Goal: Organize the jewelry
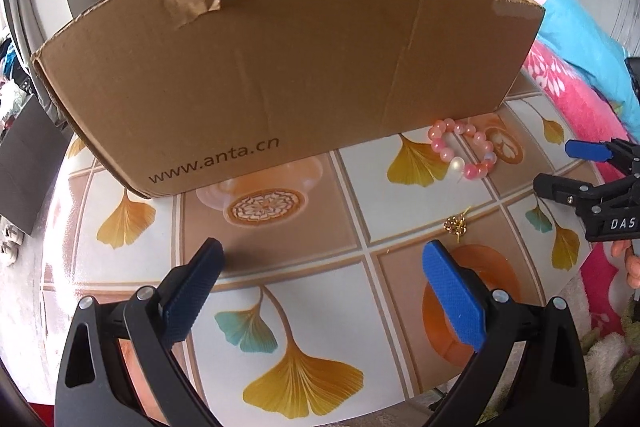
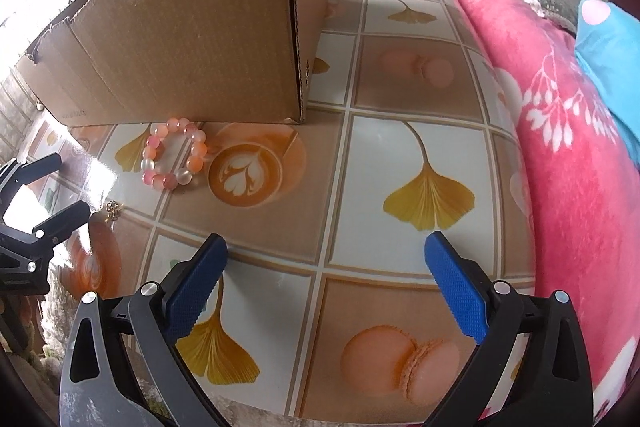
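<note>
A pink and white bead bracelet [image 1: 463,149] [image 2: 175,154] lies on the patterned table, right against the near side of a torn cardboard box [image 1: 280,75] [image 2: 192,43]. A small gold ornament [image 1: 457,225] [image 2: 111,209] lies on the table a little nearer than the bracelet. My left gripper [image 1: 324,259] hovers over the table with its blue pads wide apart and nothing between them; the gold ornament sits just beyond its right pad. My right gripper [image 2: 326,255] [image 1: 560,167] is also open and empty, to the right of the bracelet.
The table [image 2: 400,163] wears a glossy cloth printed with ginkgo leaves, coffee cups and macarons. A pink flowered blanket [image 2: 580,147] and a blue cushion [image 2: 612,39] border its right side. A dark flat panel [image 1: 24,163] stands at the left.
</note>
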`<state>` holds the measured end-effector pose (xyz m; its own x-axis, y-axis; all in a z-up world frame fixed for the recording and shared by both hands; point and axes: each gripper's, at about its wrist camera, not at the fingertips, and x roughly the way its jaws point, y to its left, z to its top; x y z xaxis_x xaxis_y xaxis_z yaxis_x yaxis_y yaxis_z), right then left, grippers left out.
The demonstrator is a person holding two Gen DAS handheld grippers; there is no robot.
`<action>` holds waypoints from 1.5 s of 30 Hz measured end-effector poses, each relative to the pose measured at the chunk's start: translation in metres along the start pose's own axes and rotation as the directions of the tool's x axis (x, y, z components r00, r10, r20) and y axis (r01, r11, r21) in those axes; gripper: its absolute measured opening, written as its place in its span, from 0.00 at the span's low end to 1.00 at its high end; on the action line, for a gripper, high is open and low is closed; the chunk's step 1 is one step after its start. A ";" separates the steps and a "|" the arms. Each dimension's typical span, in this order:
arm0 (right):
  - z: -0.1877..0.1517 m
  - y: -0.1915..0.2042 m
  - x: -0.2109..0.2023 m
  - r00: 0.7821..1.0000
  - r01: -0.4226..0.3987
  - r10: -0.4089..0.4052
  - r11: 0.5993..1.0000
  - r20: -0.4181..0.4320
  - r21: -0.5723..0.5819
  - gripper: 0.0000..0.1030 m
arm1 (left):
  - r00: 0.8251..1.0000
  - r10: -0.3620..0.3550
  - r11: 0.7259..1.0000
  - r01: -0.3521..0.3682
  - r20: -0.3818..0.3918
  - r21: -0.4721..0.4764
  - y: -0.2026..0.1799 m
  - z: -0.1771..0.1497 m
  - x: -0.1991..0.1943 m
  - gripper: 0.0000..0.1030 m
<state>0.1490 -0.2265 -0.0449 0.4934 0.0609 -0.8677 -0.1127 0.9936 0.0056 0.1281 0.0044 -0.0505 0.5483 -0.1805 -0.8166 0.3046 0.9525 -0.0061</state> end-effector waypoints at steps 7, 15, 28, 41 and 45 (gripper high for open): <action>0.001 -0.003 0.002 1.000 -0.003 0.003 1.000 -0.014 0.008 0.92 | 1.000 0.008 1.000 -0.008 -0.019 0.003 -0.004 0.003 0.003 0.95; 0.000 -0.004 0.003 1.000 -0.002 0.002 1.000 -0.014 0.009 0.92 | 0.999 0.019 1.000 -0.020 -0.028 -0.006 -0.005 0.006 0.005 0.95; -0.003 -0.002 0.000 1.000 0.003 -0.003 1.000 0.020 0.020 0.92 | 1.000 0.016 1.000 -0.016 -0.002 -0.003 -0.004 0.002 0.002 0.95; -0.004 0.002 -0.002 0.999 0.004 -0.005 1.000 0.033 0.018 0.92 | 0.987 -0.107 0.974 0.080 0.118 0.211 -0.057 -0.008 -0.026 0.41; -0.003 0.002 -0.001 0.999 0.001 -0.002 1.000 0.035 0.014 0.92 | 0.987 -0.126 0.971 0.104 0.095 0.216 -0.061 -0.008 -0.020 0.19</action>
<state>0.1451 -0.2252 -0.0453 0.5234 0.0625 -0.8498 -0.1002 0.9949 0.0114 0.0925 -0.0481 -0.0379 0.5767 -0.3219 -0.7508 0.5208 0.8530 0.0343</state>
